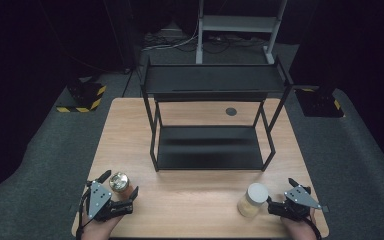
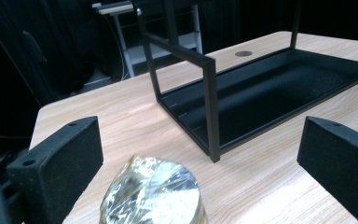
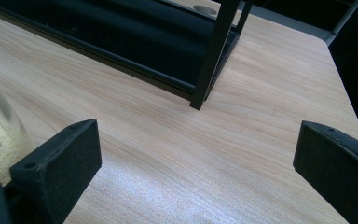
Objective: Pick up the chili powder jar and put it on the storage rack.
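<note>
High view first: left tool [image 1: 119, 186] sits at the counter's [image 1: 190, 192] near-left corner, jaws spread wide around a foil-topped jar [image 1: 119, 183], not clamped. Left gripper view confirms it, foil lid between both pads, gaps either side. Right tool [image 1: 280, 192] at the near-right, jaws apart too, white-lidded jar [image 1: 253, 199] just beside it. Black two-tier rack [image 1: 211, 145] stands mid-counter beyond both jars.
</note>
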The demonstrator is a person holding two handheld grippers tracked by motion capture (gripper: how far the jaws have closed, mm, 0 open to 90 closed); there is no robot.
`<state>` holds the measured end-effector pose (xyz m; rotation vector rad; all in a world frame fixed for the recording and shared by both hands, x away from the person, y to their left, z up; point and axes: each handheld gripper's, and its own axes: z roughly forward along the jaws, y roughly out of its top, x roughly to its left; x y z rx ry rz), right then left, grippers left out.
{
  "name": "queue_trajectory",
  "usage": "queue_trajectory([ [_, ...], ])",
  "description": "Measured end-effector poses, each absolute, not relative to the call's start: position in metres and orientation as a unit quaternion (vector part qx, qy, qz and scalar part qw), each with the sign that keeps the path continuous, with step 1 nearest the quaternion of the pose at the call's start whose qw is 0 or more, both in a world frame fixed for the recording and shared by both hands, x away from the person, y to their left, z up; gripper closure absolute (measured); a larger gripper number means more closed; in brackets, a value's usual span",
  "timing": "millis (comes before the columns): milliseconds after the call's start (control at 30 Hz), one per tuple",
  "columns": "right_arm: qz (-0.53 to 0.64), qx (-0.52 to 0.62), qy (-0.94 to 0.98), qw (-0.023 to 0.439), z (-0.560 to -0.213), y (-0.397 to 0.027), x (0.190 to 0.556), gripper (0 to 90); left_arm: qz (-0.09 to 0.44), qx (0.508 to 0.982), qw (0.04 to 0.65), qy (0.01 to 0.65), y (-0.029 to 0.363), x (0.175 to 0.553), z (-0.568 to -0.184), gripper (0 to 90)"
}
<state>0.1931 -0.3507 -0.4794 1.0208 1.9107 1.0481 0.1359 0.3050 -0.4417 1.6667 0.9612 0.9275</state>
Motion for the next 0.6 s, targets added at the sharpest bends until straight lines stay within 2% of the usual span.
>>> queue_trajectory([
  [600,0.403,0.392,0.744,0.361,-0.479,-0.35,0.193,0.3,0.36,0.678,0.475,0.431,0.316,0.146,-0.457,0.4],
])
